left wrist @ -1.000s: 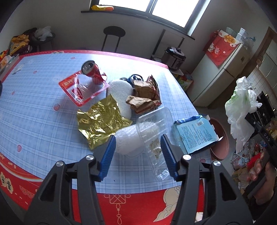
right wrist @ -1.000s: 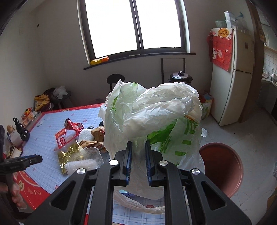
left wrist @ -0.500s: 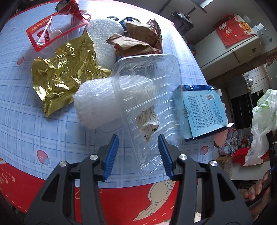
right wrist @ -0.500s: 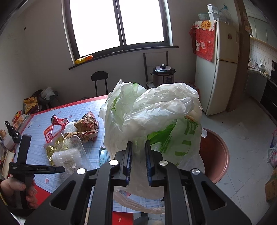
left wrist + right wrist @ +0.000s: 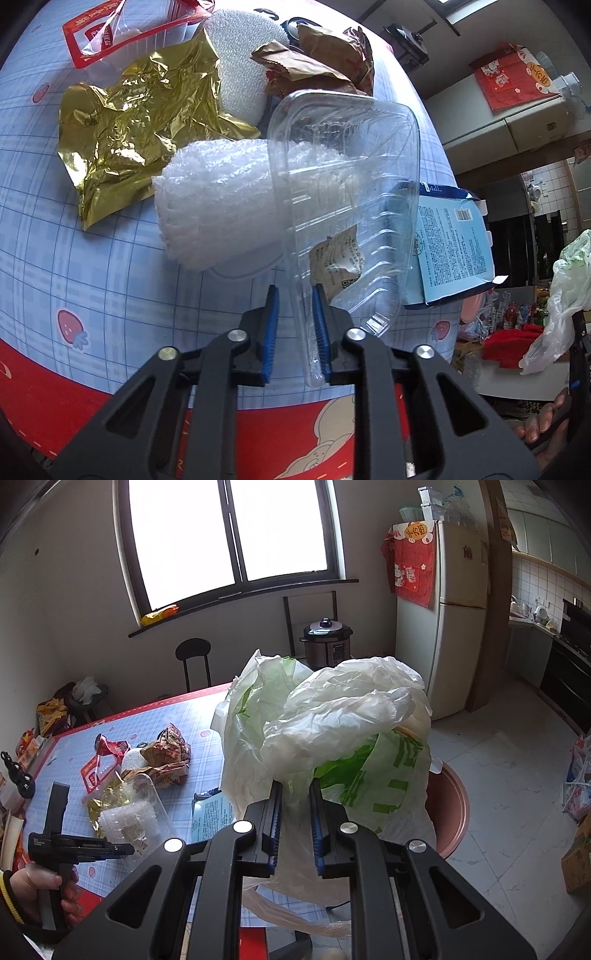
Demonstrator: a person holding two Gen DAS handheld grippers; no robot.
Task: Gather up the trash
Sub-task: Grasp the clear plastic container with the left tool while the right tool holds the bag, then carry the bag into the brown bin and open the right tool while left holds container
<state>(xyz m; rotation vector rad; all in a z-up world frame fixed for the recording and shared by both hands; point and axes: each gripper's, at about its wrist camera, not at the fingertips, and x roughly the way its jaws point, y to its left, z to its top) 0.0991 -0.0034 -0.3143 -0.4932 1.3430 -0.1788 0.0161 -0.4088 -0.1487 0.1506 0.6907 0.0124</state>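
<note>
- Surface (image 5: pixel 110 280) with a blue checked cloth and a red border carries the litter, seen from the left wrist camera.
- Far left lies a red-edged clear wrapper (image 5: pixel 110 33), with a crumpled gold foil bag (image 5: pixel 133 122) just below it.
- White foam pad (image 5: pixel 243 62) sits behind the foil, and a roll of bubble wrap (image 5: pixel 218 206) lies in front, its right end under the clear tray.
- Brown paper wrappers (image 5: pixel 314 62) are heaped at the back, right of the foam pad.
- Clear plastic tray (image 5: pixel 354 177) rests tilted over the bubble wrap, with a paper label showing through its wall.
- Left tongs (image 5: pixel 293 314) stand narrow and are closing, the tray's near rim between the blue pads; the right pad touches the rim, while a gap shows at the left pad.
- Blue printed packet (image 5: pixel 454 251) lies just right of the tray at the surface's edge.
- White and green plastic bag (image 5: pixel 332 746) fills the middle of the right wrist view, bunched above the surface's near edge.
- Right tongs (image 5: pixel 295 812) are clamped on a gathered fold of that bag.
- Reddish round basin (image 5: pixel 450 812) stands on the floor behind the bag, and a fridge (image 5: pixel 458 602) rises at the far right.
</note>
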